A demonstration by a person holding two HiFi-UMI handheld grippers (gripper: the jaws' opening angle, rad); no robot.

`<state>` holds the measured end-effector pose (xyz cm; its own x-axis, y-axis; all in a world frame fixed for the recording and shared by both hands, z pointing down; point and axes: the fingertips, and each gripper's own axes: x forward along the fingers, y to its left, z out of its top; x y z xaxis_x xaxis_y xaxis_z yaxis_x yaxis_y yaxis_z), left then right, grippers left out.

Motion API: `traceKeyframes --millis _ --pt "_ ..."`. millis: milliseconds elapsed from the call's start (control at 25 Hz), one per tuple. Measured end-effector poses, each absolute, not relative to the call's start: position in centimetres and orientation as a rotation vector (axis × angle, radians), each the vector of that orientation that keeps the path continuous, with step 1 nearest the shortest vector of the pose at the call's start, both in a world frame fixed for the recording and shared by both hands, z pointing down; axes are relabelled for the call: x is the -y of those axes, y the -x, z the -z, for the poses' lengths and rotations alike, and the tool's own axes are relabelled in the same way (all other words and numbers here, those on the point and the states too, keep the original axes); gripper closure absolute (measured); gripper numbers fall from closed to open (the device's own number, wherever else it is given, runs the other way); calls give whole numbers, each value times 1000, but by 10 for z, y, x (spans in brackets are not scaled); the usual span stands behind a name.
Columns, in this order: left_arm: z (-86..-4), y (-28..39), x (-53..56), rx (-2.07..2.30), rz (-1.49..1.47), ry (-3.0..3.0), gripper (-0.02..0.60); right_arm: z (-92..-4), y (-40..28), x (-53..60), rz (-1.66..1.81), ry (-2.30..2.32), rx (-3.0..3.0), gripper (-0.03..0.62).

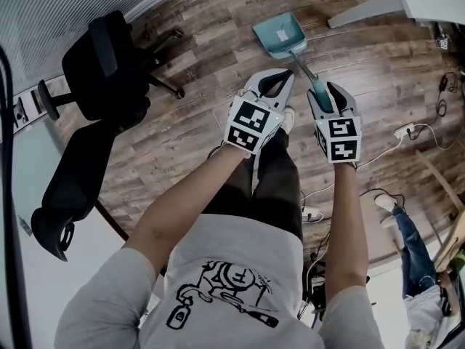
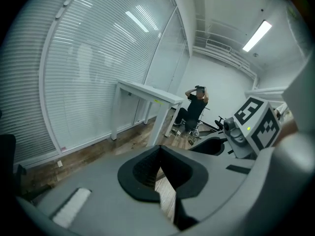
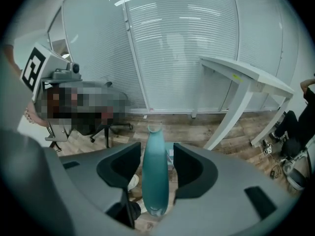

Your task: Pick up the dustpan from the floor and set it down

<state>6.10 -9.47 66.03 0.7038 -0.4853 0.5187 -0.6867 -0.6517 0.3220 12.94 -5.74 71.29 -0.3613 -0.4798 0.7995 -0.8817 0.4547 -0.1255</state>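
Observation:
A teal dustpan (image 1: 280,36) rests on the wooden floor ahead of my feet, and its long handle (image 1: 312,82) slants back toward me. My right gripper (image 1: 328,97) stands around the upper end of that handle. In the right gripper view the handle (image 3: 155,171) runs up between the jaws, with a sliver of floor showing beside it on the right, so my right gripper (image 3: 156,154) is open. To its left my left gripper (image 1: 282,80) hangs free of the dustpan. In its own view my left gripper (image 2: 159,149) is shut, tips meeting, with nothing in it.
A black office chair (image 1: 102,71) stands at the left by the glass wall. A white table leg (image 1: 363,9) crosses the floor beyond the dustpan. Cables and a power strip (image 1: 403,131) lie at the right, near another person's legs (image 1: 410,246). A seated person (image 2: 194,109) is across the room.

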Motion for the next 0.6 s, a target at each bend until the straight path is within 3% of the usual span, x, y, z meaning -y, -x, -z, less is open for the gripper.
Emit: traceKeyframes --millis 200,280,600 --pt "-661 -63 94 892 -537 -2404 586 -720 -128 58 -697 -1125 1987 421" --pt "-662 -62 93 887 -534 -2403 586 -722 -128 59 -691 -1129 1981 470" --pt "-650 -55 96 899 -529 -2406 586 -710 -130 62 -717 -1179 1988 474"
